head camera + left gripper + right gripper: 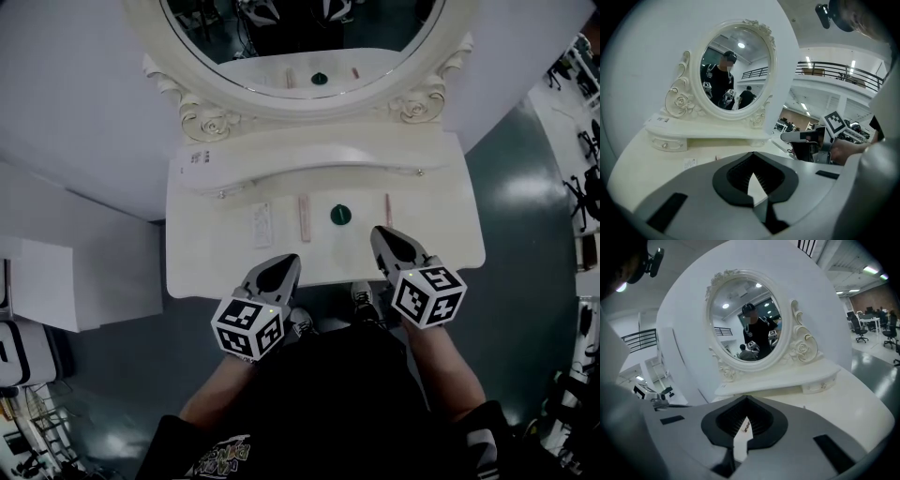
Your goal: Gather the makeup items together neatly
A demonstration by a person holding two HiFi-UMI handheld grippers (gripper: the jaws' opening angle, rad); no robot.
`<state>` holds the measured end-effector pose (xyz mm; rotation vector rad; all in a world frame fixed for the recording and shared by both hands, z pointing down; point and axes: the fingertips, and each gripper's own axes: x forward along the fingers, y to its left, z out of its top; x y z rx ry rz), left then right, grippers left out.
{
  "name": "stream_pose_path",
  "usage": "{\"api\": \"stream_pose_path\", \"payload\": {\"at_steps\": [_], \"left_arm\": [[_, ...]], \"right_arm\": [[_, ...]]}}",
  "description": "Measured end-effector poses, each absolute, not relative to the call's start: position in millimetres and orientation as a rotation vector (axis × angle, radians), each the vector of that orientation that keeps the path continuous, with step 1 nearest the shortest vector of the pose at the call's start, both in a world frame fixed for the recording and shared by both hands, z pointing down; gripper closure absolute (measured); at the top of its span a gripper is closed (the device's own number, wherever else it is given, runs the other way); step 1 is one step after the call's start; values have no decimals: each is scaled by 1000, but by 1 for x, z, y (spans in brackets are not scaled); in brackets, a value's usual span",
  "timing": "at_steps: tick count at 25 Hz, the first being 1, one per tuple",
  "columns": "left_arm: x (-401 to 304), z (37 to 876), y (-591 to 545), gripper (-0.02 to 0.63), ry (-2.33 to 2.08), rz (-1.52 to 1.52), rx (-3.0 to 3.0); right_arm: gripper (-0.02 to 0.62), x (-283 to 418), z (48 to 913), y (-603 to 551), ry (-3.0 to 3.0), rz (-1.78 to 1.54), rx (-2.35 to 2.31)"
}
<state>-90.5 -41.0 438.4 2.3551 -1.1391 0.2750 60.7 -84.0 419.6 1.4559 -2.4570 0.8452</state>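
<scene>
Left gripper (284,265) and right gripper (382,236), each pressed together and empty, hover near a round, perhaps plastic, green jar (339,215).

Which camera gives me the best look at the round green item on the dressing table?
The head view: the round green item lies unobstructed on the dressing table, seen from above. Neither the left gripper view nor the right gripper view shows it; each sees mostly the mirror.
</scene>
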Motion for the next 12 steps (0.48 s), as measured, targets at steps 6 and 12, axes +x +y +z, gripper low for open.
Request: {"api": "stream_pose_path", "payload": {"at_steps": [6, 12], "left_arm": [[-113, 437, -22, 598, -1120, 292, 2374], [-131, 441, -1, 598, -1100, 297, 2375]], "right_arm": [[566, 26, 414, -44, -2480, 830, 1440], [566, 1, 413, -14, -2492, 812, 1439]]}}
